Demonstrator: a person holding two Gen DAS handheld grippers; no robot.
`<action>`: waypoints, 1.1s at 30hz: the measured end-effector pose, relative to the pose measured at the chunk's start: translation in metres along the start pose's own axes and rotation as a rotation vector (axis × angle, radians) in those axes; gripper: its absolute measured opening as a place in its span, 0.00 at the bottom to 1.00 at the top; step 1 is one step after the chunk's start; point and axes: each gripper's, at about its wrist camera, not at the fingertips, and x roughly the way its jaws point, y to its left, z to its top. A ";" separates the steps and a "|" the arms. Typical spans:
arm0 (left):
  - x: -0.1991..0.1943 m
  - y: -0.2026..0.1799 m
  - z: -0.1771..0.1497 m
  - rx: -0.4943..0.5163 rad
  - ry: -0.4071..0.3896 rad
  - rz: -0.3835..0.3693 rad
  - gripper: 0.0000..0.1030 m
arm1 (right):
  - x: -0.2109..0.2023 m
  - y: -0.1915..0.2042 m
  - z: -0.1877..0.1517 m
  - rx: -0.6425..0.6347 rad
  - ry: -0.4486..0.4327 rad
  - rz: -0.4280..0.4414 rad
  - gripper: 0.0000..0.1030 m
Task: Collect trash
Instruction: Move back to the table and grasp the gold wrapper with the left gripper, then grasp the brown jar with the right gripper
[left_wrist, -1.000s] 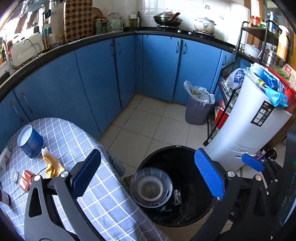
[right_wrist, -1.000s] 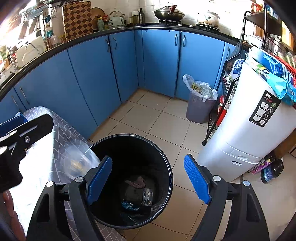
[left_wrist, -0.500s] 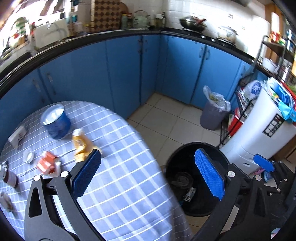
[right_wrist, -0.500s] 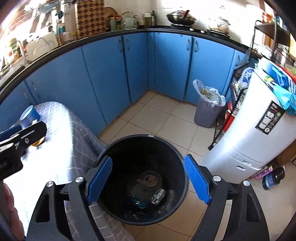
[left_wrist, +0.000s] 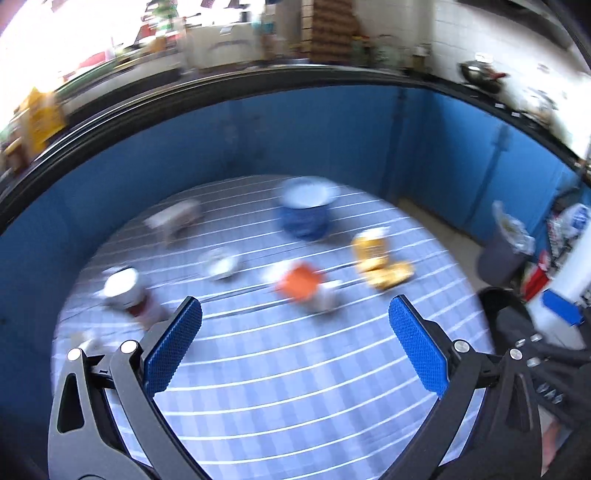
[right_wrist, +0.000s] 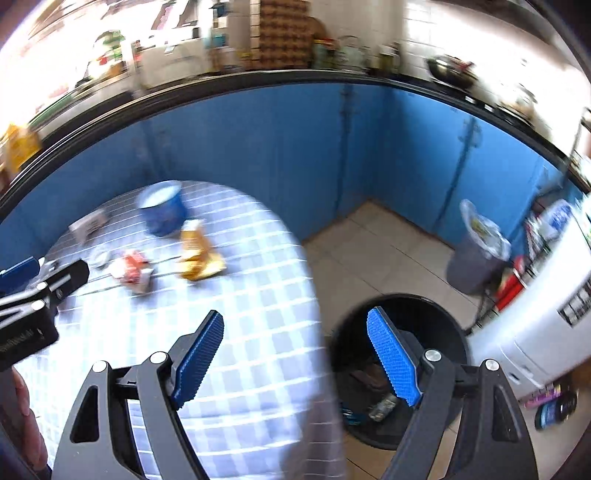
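I'm looking across a kitchen through heavy motion blur. Blue cabinet fronts (right_wrist: 258, 147) curve from nine o'clock round to three, under a black countertop edge (right_wrist: 240, 83). Above it, at twelve, white wall tiles (right_wrist: 417, 29) and a brown checkered board (right_wrist: 284, 33) show, with blurred pots towards two o'clock. Strong daylight washes out the counter at ten and eleven. Beige floor tiles (right_wrist: 373, 254) fill the patch at three o'clock, where a white cabinet (right_wrist: 546, 332) stands at the right edge. A round table under a blue-and-white checked cloth (left_wrist: 295, 376) takes up the lower centre of my left view.
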 end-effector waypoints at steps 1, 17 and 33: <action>-0.002 0.020 -0.006 -0.024 0.001 0.039 0.97 | 0.000 0.008 0.001 -0.013 -0.002 0.007 0.76; 0.030 0.194 -0.074 -0.235 0.145 0.225 0.97 | 0.016 0.182 0.004 -0.237 0.033 0.155 0.76; 0.037 0.234 -0.075 -0.254 0.113 0.150 0.26 | 0.063 0.275 0.014 -0.343 0.108 0.303 0.76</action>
